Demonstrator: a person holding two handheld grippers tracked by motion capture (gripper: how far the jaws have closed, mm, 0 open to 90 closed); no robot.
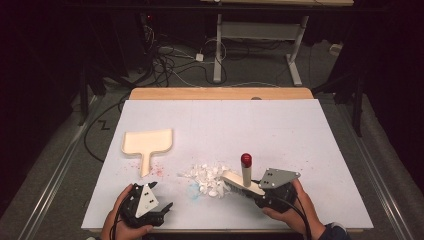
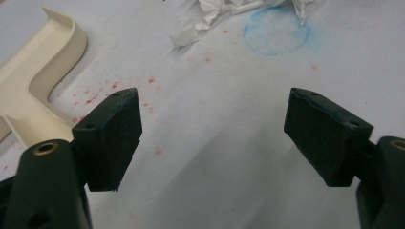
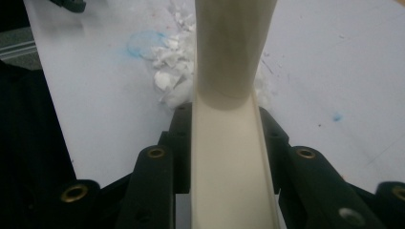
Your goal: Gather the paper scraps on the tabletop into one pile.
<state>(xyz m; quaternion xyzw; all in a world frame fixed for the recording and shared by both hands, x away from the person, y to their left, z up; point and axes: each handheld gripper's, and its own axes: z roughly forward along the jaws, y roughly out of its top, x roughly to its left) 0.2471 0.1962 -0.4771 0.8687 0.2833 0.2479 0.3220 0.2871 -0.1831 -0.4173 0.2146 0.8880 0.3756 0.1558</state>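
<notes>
Two tools: right tool [image 1: 250, 192] clenched on one brush [image 1: 243, 181], left tool [image 1: 165, 210] released.

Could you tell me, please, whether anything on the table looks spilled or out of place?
Yes. A heap of white paper scraps lies loose on the white table cover, beside the brush held in the right gripper. A blue smudge and red specks near the dustpan stain the cover.

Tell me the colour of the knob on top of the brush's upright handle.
Dark red, glossy; the knob shows best in the high view.
</notes>
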